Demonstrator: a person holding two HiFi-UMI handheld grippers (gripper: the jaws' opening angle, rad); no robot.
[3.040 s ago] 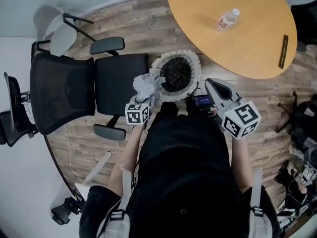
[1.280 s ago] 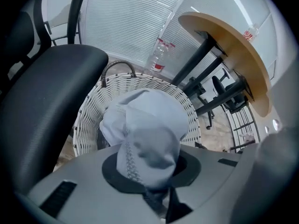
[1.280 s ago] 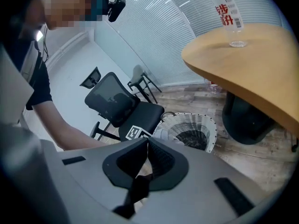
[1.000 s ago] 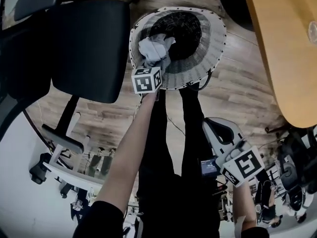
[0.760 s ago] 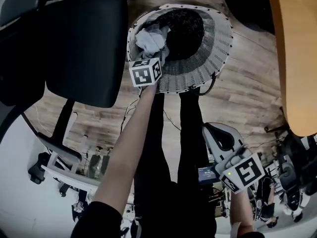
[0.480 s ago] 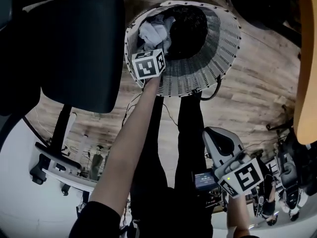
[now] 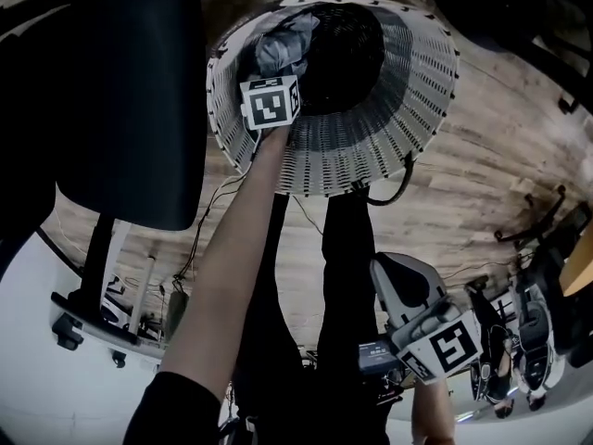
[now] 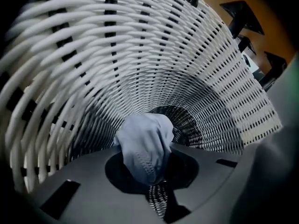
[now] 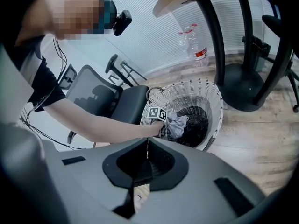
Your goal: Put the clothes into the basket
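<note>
Left gripper (image 8: 152,181), just closing further, pinches grey cloth (image 8: 142,143) inside basket (image 8: 140,55).

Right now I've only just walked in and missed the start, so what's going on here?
A person holds a gripper in each hand and is putting clothes away. The left gripper is down inside the white wicker basket, with a pale grey cloth between its jaws. Those jaws have just been closing and are clamped on the cloth, so it is not yet let go. The right gripper hangs back by the person's side, shut and empty.
</note>
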